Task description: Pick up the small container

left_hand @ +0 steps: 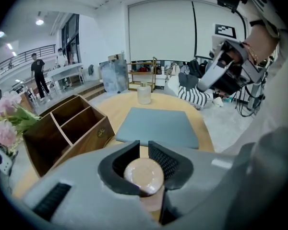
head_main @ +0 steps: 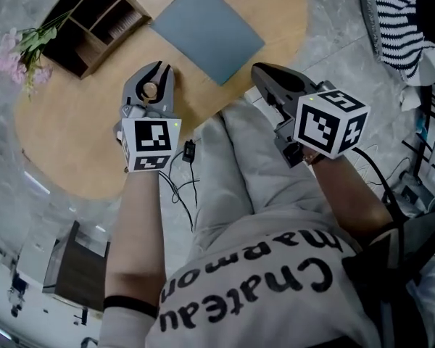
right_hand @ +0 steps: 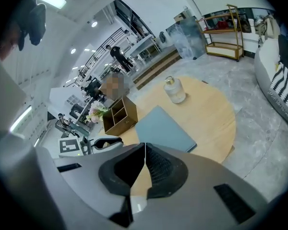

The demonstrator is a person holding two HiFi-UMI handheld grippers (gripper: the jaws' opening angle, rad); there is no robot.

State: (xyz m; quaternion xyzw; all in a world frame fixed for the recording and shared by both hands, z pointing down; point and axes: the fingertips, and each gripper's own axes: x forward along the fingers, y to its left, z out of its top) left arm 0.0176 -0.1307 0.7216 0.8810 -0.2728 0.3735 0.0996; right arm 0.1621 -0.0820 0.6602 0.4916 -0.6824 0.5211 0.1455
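**Me:** Between the jaws of my left gripper (head_main: 161, 66), the small container (left_hand: 144, 175) is sitting, pale round top facing up. Both pads are pressing its sides, so I am holding it.

**Partner:** So the pick-up is going well?

**Me:** The grasp is looking done. The lift is what I am judging as left. From the head view I cannot tell whether the base is clearing the wood or resting on it, so I am counting the raise as unproven.

**Partner:** And your other hand?

**Me:** My right gripper (right_hand: 144, 146) is hovering off the near edge, over my lap, with its jaws meeting tip to tip and nothing between them.

**Partner:** What is lying around the container?

**Me:** It is sitting near the front edge of a round wooden table (head_main: 80, 136). A grey mat (head_main: 206, 29) is lying further in. A wooden organiser (head_main: 94, 20) is standing to the left, with pink flowers (head_main: 18, 53) beside it, and a glass jar (right_hand: 174, 91) is standing at the far side. Grey marbled floor (head_main: 326, 42) is spreading all round, and striped fabric (head_main: 399, 24) is lying off to the right.
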